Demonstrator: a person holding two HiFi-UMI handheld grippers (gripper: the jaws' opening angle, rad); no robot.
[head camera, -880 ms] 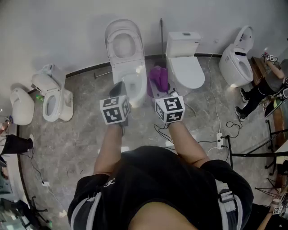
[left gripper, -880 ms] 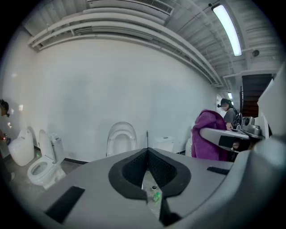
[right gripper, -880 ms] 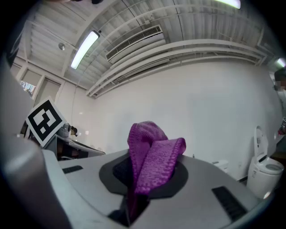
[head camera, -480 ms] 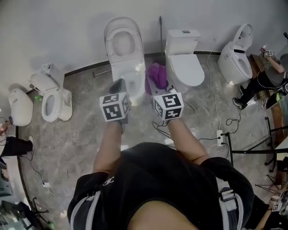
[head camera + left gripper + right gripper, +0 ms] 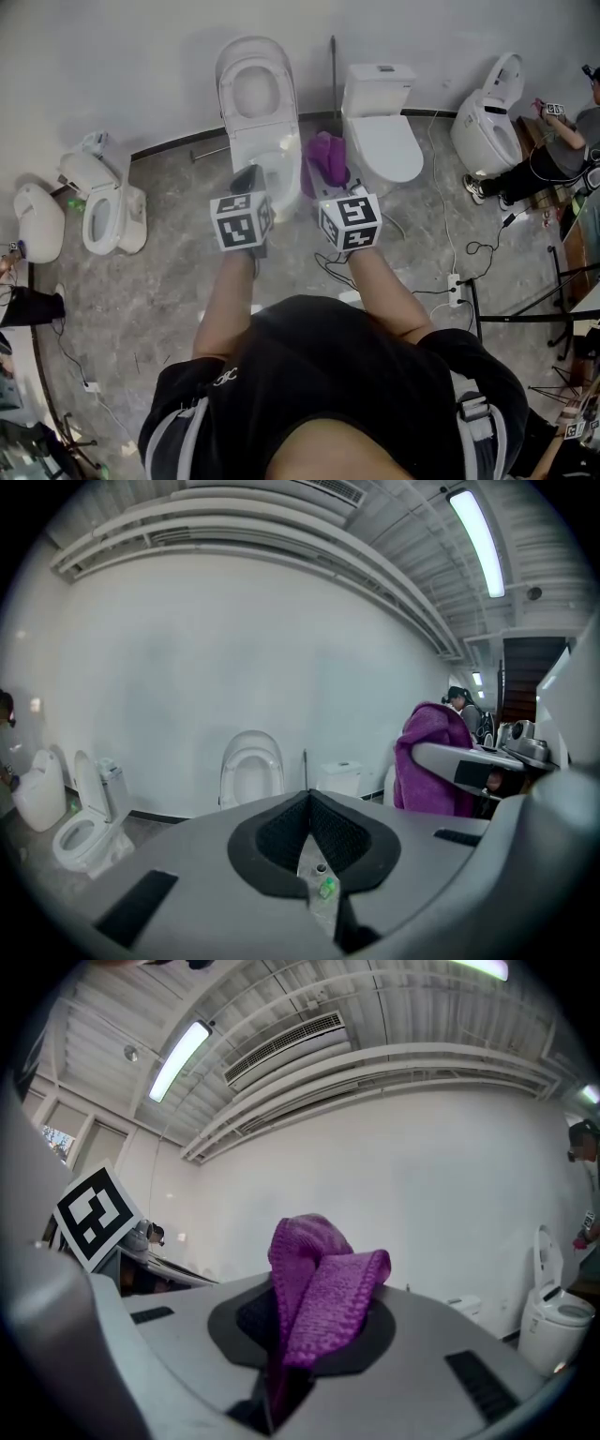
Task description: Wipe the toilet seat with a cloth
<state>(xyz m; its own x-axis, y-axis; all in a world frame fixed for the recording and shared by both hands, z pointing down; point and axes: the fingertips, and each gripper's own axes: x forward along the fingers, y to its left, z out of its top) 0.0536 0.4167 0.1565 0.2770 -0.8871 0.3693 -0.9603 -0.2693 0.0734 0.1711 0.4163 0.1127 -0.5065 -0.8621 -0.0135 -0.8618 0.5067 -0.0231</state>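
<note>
A white toilet (image 5: 258,112) with its lid raised and its seat (image 5: 257,94) showing stands against the wall straight ahead; the left gripper view shows that toilet (image 5: 250,775) too. My right gripper (image 5: 330,180) is shut on a purple cloth (image 5: 328,157) that bunches up above its jaws, and the cloth (image 5: 317,1288) fills the right gripper view. Just short of the toilet's front, my left gripper (image 5: 249,183) is shut with nothing in it; its pads (image 5: 330,832) meet in its own view. Both are held side by side, clear of the seat.
A second white toilet (image 5: 382,122) with its lid down stands to the right, and a third toilet (image 5: 487,122) further right beside a person. Two more toilets (image 5: 98,206) are at the left. Cables and a power strip (image 5: 457,291) lie on the grey floor.
The head view has drifted a little, so the toilets sit slightly lower left in the frame. The purple cloth and right gripper have shifted a bit toward the toilet. The grips are unchanged.
</note>
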